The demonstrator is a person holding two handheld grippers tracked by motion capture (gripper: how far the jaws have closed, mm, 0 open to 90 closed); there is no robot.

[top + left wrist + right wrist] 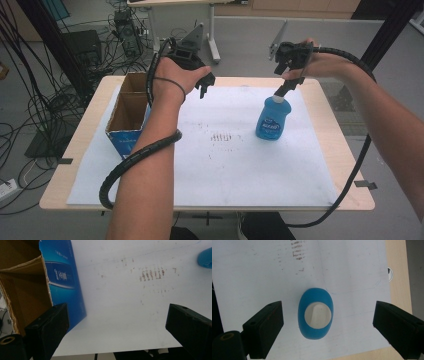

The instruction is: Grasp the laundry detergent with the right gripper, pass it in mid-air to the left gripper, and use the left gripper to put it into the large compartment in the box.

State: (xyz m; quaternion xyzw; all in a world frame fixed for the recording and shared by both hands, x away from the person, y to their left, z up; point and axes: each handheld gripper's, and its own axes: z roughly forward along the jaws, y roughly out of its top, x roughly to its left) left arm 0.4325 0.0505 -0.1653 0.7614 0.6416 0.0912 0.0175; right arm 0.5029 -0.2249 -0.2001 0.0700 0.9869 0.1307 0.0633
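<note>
Near the table's left edge stands an open cardboard box (129,112), brown inside with a blue printed wall (63,277), and nothing can be seen lying in the part of it that shows. Just right of the box, toward the far edge, the left gripper (205,85) hangs above the white sheet (215,165) that covers the table (85,150); its jaws stand wide apart with only bare, faintly stained sheet between them. Farther right, toward the table's far right corner, a blue bottle (270,119) with a white cap (318,315) stands upright on the sheet, well apart from the box. The right gripper (283,90) hovers directly over it, pointing down, jaws spread wide on either side of the cap and touching neither cap nor body. By the look of it the work is at its very start: the bottle is not yet gripped or lifted. What remains, in my judgement, is to lower, close on the bottle's neck or body, and carry it, probably to the box.
</note>
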